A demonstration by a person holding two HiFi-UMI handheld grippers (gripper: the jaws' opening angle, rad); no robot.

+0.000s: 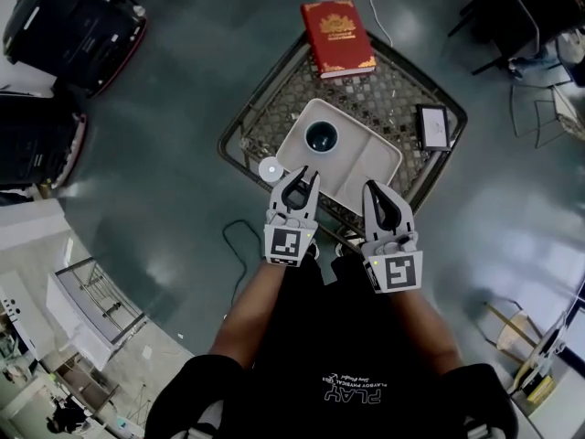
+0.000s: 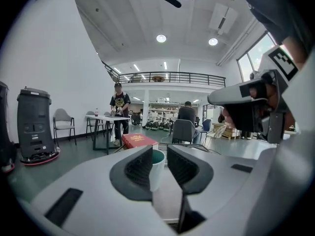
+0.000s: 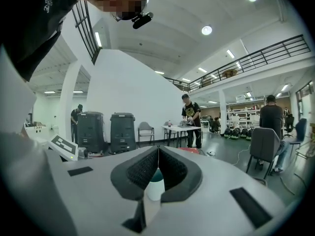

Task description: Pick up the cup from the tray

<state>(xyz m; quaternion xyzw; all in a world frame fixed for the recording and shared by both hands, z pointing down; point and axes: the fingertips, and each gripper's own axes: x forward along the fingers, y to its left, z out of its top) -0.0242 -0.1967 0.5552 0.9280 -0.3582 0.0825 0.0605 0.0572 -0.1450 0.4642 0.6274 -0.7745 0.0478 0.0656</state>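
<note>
A white cup with a dark teal inside stands upright in the far left compartment of a white tray on a wire-mesh table. My left gripper hovers over the tray's near edge, just short of the cup, its jaws a little apart with nothing pressed between them. In the left gripper view the cup shows through the gap of that gripper. My right gripper is over the tray's near right edge, shut and empty. In the right gripper view its tips meet, and the cup shows beyond them.
A red book lies at the far edge of the mesh table. A black-framed card sits at its right and a small white disc left of the tray. A black cable runs across the floor; dark bins stand far left.
</note>
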